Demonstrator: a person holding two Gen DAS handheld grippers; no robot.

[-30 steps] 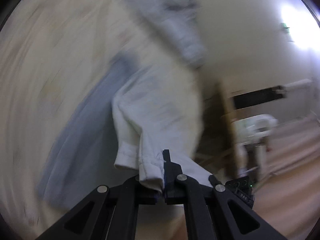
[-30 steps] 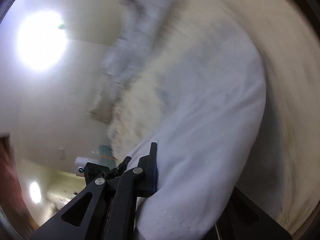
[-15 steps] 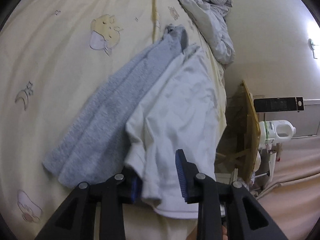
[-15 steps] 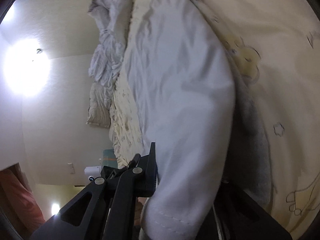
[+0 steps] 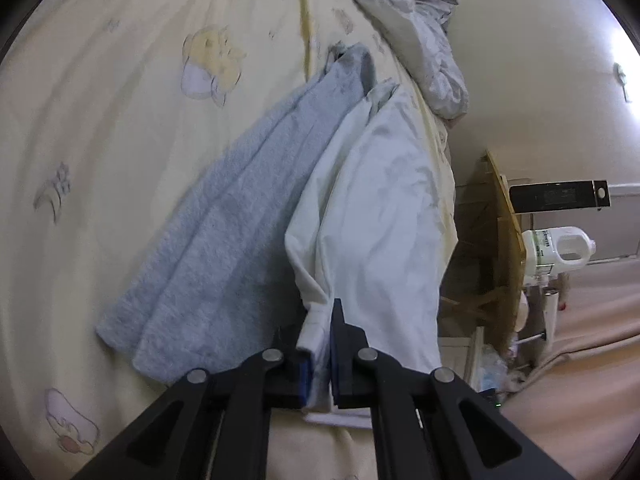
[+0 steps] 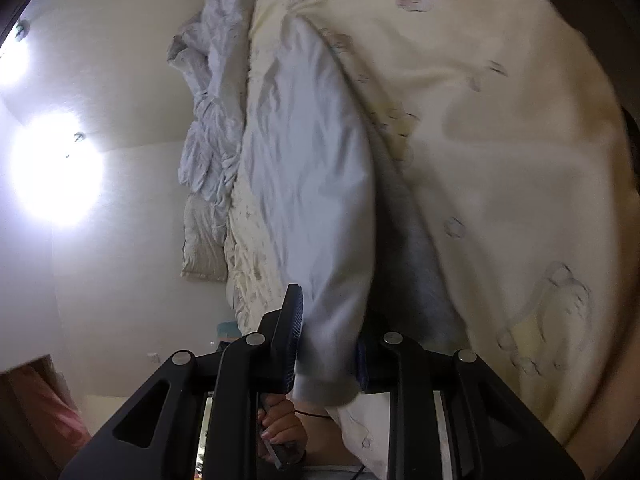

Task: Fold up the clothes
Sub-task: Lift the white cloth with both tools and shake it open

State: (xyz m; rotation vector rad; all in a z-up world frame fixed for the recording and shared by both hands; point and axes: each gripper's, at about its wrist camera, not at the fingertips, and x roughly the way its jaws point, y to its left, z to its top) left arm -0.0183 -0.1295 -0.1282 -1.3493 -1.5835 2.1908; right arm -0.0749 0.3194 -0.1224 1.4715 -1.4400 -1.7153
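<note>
L gripper (image 5: 320,356) pinching white shirt (image 5: 376,208), R gripper (image 6: 326,344) agape

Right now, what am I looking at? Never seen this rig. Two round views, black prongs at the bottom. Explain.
No robot: a person holds a two-finger gripper in each hand, each with a fisheye camera looking along its fingers. The black prongs are those fingers. The left wrist view shows the left gripper shut on a hem of a white garment, which lies beside a blue-grey towel on a pale yellow cartoon-print bedsheet. The right wrist view shows the right gripper with the same garment between its fingers; they look partly apart there, so its grip is unclear.
</note>
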